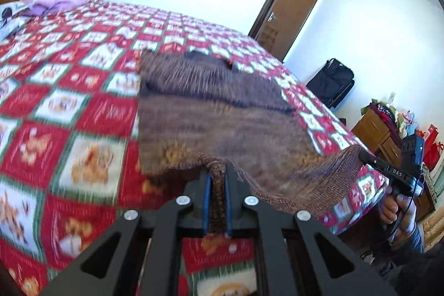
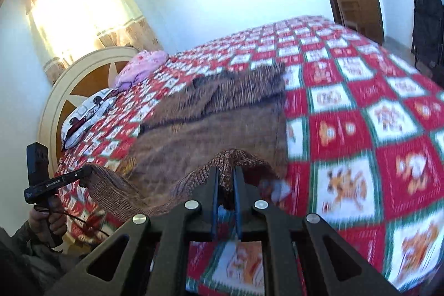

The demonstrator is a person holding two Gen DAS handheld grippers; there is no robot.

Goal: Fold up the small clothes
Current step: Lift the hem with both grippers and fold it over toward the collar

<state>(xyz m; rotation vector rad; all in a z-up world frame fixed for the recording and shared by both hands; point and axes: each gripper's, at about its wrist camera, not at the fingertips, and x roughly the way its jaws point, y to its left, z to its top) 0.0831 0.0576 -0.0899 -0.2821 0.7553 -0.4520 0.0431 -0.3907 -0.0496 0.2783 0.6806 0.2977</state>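
A brown knitted sweater (image 1: 222, 113) lies spread across the bed (image 1: 69, 107), which is covered by a red, white and green checked blanket with little bear pictures. The far part of the sweater rests flat on the blanket with a sleeve folded across it, while the near hem is lifted off the bed at two corners. The left gripper (image 1: 217, 176) is clamped on one corner of the hem, a bunch of knit pinched between its blue-edged fingers. The right gripper (image 2: 225, 179) is likewise closed on the other corner, the fabric humped up over its tips. Between the two, the hem sags in a loose curve. Both pictures are blurred. At the head of the bed sit a pink pillow (image 2: 144, 65) and a white patterned pillow (image 2: 86, 115) against a round headboard (image 2: 69, 79). A brown door (image 1: 288, 10) stands open beyond the bed, with a black bag (image 1: 333, 82) by the wall.
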